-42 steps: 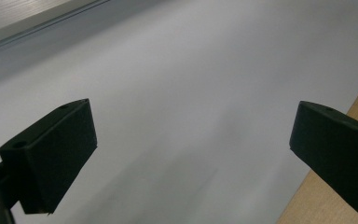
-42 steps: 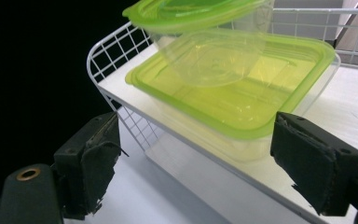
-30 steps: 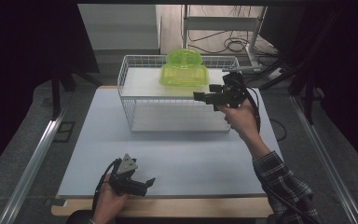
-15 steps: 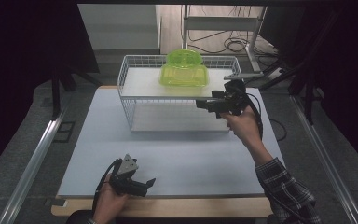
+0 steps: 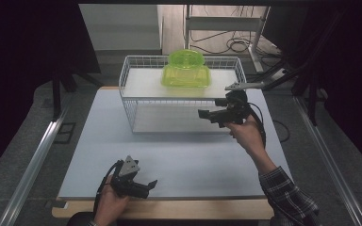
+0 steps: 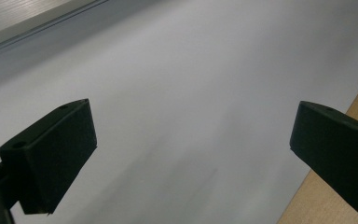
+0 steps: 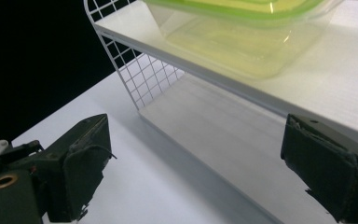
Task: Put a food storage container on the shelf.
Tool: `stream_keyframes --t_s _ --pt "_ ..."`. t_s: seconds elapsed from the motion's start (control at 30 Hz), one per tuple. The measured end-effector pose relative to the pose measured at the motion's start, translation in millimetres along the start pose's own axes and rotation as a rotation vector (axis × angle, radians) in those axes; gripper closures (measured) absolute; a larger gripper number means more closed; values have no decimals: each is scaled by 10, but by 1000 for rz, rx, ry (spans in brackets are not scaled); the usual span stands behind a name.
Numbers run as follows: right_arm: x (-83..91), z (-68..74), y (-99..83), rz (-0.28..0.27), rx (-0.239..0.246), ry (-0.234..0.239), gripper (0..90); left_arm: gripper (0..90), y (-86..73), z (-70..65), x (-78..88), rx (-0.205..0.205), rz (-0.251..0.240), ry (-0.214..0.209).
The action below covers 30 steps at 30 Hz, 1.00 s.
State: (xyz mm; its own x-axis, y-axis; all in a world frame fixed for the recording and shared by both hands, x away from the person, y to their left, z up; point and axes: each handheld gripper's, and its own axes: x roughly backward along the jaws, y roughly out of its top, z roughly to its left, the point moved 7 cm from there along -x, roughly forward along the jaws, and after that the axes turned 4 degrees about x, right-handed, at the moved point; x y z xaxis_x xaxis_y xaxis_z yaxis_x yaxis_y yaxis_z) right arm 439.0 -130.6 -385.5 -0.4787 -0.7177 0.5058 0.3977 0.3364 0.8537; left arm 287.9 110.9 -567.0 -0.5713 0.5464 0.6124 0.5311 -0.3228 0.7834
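Starting at the left, the left gripper (image 5: 146,184) is resting low at the near edge of the white table mat (image 5: 94,141), its jaws spread wide with nothing between them and only the bare mat ahead; it is likely being kept there out of the way. Further along, the white wire rack (image 5: 127,101) is standing at the far middle of the mat, and the green plastic container (image 5: 186,70) is sitting on its upper shelf (image 5: 143,84), toward the right, where it is easy to approach from the open front. At the right, the right gripper (image 5: 206,114) is hovering just in front of the rack, below the container, pointing leftward; its jaws have just been opening and are standing wide, gripping nothing.
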Motion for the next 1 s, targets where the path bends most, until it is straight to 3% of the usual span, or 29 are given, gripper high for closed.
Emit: stream_keyframes --t_s 0.3,1.0 --pt "-80 25 -176 24 51 -21 69 4 -2 0 0 0 2 0" --pt "-212 -20 -615 65 42 -27 68 5 -1 -10 3 18 7 -15"
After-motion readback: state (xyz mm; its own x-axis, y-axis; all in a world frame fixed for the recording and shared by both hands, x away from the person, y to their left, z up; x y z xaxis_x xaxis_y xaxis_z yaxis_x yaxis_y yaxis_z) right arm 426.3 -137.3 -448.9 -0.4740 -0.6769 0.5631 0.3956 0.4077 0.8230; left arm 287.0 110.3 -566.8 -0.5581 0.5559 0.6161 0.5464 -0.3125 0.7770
